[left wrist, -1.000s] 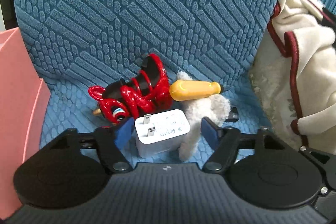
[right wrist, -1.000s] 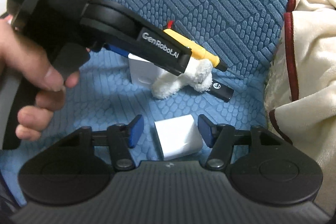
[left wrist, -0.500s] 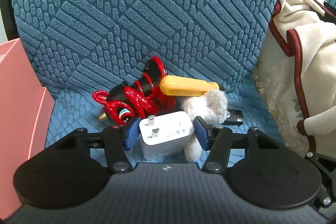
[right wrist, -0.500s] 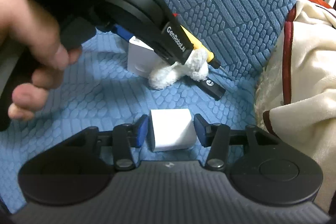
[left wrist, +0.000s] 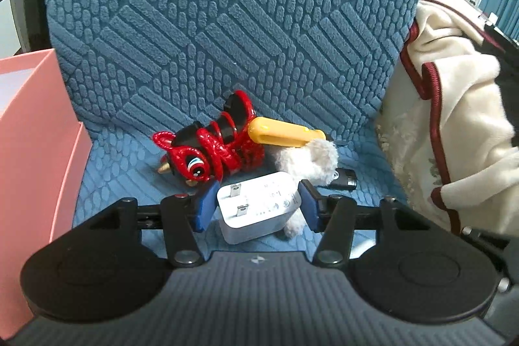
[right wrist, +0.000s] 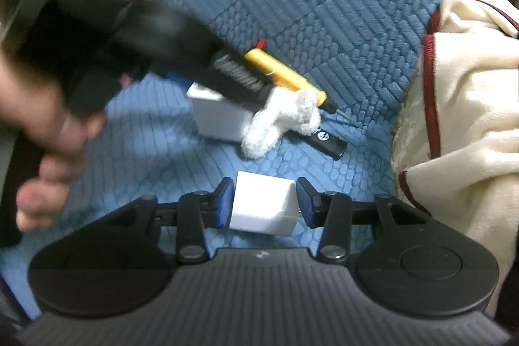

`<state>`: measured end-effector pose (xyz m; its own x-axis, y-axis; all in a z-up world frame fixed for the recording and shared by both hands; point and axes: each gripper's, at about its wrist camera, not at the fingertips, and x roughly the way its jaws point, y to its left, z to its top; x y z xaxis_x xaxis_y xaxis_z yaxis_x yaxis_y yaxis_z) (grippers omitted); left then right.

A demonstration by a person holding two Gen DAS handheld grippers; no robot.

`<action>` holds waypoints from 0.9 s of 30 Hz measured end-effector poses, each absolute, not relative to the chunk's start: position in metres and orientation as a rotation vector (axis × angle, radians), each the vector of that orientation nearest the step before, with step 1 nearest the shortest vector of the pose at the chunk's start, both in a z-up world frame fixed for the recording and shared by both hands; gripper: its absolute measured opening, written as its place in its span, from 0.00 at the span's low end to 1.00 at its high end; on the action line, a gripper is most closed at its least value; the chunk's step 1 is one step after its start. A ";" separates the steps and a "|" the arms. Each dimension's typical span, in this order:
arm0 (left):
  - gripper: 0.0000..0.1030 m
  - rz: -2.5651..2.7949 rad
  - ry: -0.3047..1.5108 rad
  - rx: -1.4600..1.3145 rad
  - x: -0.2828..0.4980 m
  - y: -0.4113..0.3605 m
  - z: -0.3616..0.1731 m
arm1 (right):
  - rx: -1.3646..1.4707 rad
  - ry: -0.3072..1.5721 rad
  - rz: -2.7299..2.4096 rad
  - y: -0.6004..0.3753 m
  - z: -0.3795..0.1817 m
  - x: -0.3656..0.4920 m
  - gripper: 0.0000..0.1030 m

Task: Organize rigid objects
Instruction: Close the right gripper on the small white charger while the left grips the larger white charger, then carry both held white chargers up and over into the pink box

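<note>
My left gripper [left wrist: 256, 206] is shut on a white charger with two metal prongs [left wrist: 256, 209], held just above the blue seat. Behind it lie a red and black lion toy [left wrist: 211, 148], a yellow-handled screwdriver [left wrist: 282, 132], a white fluffy toy [left wrist: 308, 161] and a black USB stick [left wrist: 345, 182]. My right gripper [right wrist: 263, 205] is shut on a white cube-shaped adapter [right wrist: 262, 206] and holds it above the seat. The left gripper [right wrist: 240, 77], blurred, and the first charger [right wrist: 220, 119] show beyond it.
A pink box [left wrist: 35, 132] stands at the left edge of the seat. A cream blanket with dark red trim [left wrist: 454, 125] lies on the right, also in the right wrist view [right wrist: 460, 119]. The blue textured chair back [left wrist: 227, 15] rises behind the objects.
Both grippers have closed on their white chargers. The left one has lifted its charger slightly; the right one has lifted the cube off the seat.
</note>
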<state>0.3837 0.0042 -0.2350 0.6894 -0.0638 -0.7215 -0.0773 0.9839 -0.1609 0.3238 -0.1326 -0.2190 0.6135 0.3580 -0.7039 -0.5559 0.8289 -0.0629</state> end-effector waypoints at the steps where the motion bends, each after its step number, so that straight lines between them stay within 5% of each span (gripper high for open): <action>1: 0.58 0.006 0.811 -0.191 0.381 0.006 -0.234 | -0.277 0.744 0.527 -0.136 -0.217 0.325 0.44; 27: 0.58 -0.085 0.793 -0.292 0.277 0.010 -0.181 | -0.127 0.866 0.472 -0.169 -0.179 0.270 0.44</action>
<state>0.2772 0.0105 -0.1811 0.7003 -0.1845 -0.6896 -0.0337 0.9564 -0.2901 0.2701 -0.1694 -0.1786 0.5523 0.3475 -0.7578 -0.4488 0.8899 0.0810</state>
